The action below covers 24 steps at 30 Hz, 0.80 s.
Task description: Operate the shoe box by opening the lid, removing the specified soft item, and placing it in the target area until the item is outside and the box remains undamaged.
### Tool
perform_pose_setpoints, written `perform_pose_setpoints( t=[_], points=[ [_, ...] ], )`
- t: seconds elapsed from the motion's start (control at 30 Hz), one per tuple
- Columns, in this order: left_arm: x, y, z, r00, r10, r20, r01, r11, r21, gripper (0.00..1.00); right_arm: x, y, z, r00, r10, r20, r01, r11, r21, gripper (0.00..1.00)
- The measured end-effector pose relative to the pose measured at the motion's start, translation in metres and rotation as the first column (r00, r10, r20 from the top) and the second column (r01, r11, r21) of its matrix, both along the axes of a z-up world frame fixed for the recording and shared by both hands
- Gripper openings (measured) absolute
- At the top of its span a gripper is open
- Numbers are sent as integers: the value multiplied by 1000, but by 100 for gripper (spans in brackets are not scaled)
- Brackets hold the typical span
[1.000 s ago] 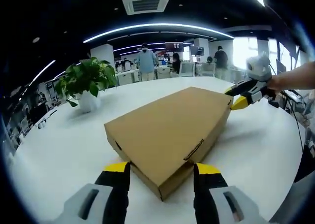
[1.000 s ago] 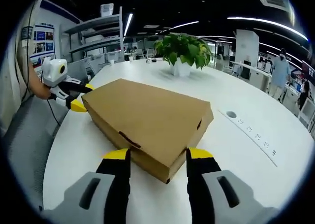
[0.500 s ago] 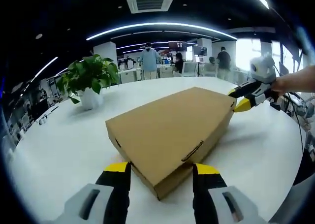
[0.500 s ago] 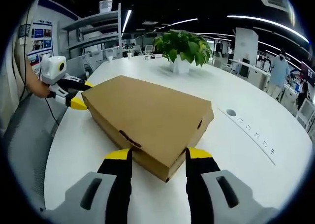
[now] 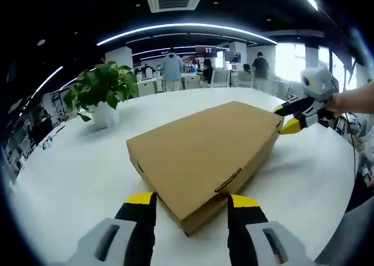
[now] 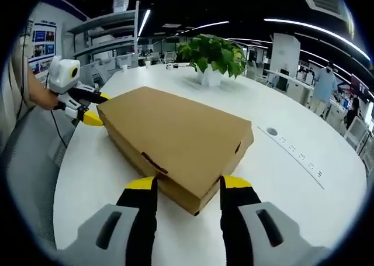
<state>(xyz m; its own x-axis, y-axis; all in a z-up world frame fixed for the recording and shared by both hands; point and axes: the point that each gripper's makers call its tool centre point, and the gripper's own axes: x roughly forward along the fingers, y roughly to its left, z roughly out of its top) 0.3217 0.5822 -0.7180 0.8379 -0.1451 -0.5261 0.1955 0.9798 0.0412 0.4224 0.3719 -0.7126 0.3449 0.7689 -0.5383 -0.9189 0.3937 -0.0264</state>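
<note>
A closed brown cardboard shoe box (image 5: 204, 152) lies flat on the white table (image 5: 64, 172), lid down. My left gripper (image 5: 191, 200) is open, its yellow-tipped jaws straddling the box's near corner. At the opposite corner, my right gripper (image 5: 287, 117) is held by a hand, jaws spread around that corner. In the right gripper view the same box (image 6: 175, 134) sits with its corner between the open jaws of my right gripper (image 6: 187, 183). There the left gripper (image 6: 92, 108) stands at the far-left corner. The box's contents are hidden.
A potted green plant (image 5: 104, 96) in a white pot stands on the table beyond the box, the plant (image 6: 213, 55) at the top of the right gripper view. Flush power sockets (image 6: 295, 154) run across the table (image 6: 292, 184). Several people stand among desks far behind.
Both views have drifted slightly with the hands. The box stays closed and in place, and both grippers keep their open jaws at its opposite corners.
</note>
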Motion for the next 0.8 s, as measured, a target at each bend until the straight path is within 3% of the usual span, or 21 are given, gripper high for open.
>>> perform_pose_setpoints(
  t=[0.8],
  points=[
    [-1,30,0,992,-125,-29,125,992,-2,47,-33,19,-3,990,-138,-1,138,990,-42,37]
  ],
)
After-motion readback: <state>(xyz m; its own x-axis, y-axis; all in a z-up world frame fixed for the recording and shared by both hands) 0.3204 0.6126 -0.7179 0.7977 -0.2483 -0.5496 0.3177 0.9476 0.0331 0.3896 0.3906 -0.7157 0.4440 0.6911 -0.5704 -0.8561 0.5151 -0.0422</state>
